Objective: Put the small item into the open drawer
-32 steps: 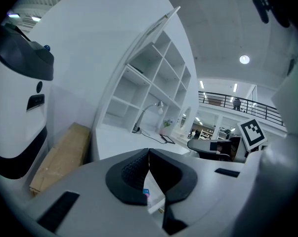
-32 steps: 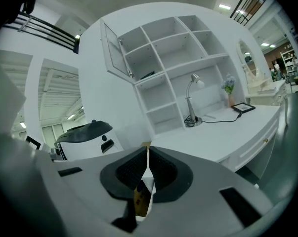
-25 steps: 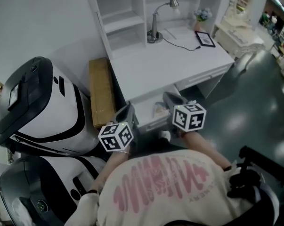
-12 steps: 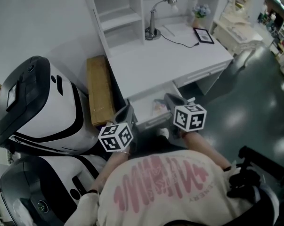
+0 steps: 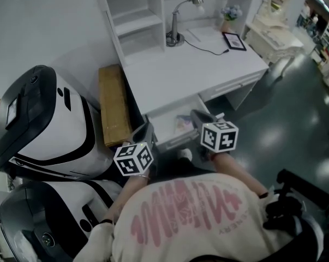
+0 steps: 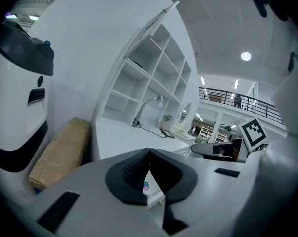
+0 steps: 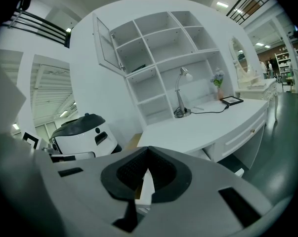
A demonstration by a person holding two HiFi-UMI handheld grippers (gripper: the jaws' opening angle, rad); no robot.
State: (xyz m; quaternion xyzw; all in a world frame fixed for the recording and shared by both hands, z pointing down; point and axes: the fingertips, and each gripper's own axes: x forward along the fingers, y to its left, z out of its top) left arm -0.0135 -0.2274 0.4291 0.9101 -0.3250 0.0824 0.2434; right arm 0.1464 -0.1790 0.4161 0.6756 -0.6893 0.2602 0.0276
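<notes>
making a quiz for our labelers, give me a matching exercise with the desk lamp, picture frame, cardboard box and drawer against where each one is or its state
Things:
1. desk lamp
2. picture frame
3. cardboard box
4. drawer

Places or states:
a. off the desk, beside its left end in the head view
b. pulled open below the desktop's front edge
c. at the back of the desk, next to the shelves
d. on the desk near its right back corner

Pairs: 1-c, 2-d, 3-a, 4-b

A desk lamp (image 5: 174, 38) stands apart from a framed picture (image 5: 234, 41).
</notes>
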